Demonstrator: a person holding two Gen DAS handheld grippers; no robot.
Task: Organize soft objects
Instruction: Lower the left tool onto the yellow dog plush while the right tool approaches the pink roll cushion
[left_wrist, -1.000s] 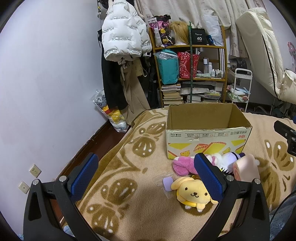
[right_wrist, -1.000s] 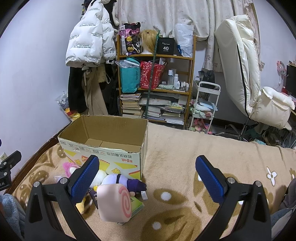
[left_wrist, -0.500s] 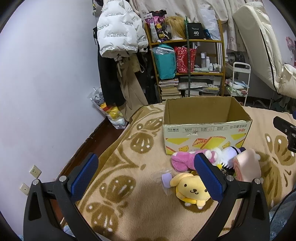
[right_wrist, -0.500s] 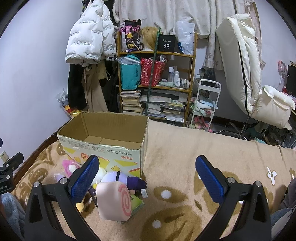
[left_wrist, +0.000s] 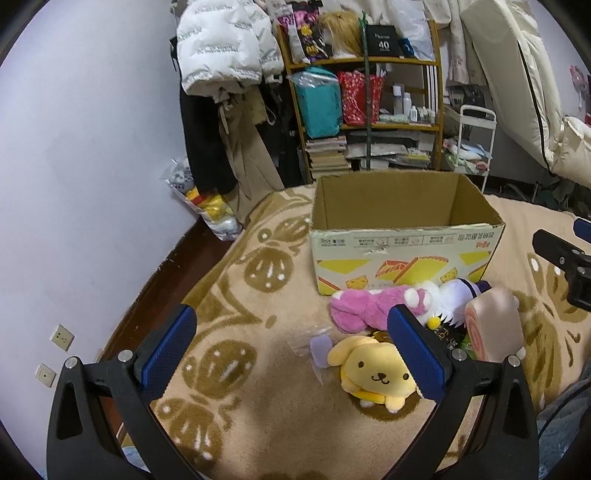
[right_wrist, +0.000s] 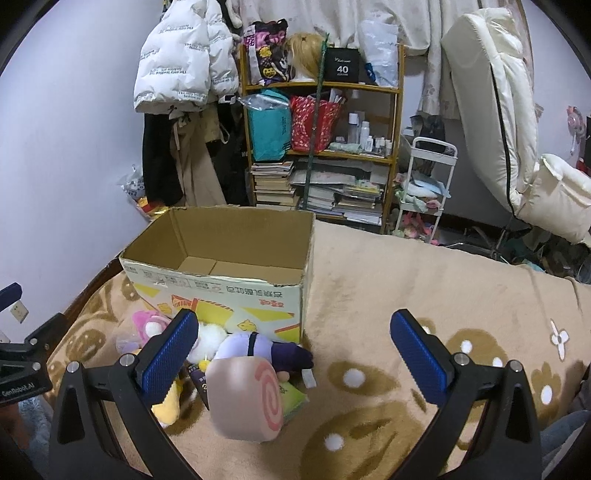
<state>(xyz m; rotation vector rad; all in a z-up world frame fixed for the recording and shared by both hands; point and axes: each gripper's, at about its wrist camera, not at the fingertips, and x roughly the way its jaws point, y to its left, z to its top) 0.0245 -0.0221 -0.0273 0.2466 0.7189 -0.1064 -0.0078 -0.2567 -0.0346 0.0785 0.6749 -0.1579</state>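
While both the left gripper (left_wrist: 291, 347) and right gripper (right_wrist: 293, 350) hover spread wide and empty, the yellow dog plush (left_wrist: 373, 373) lies heaped with others against the cardboard box's (right_wrist: 221, 295) front wall, so a careless pinch probably drags neighbours along.

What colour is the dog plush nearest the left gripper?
Yellow, with a small brown face; the dog plush shows best in the left wrist view.
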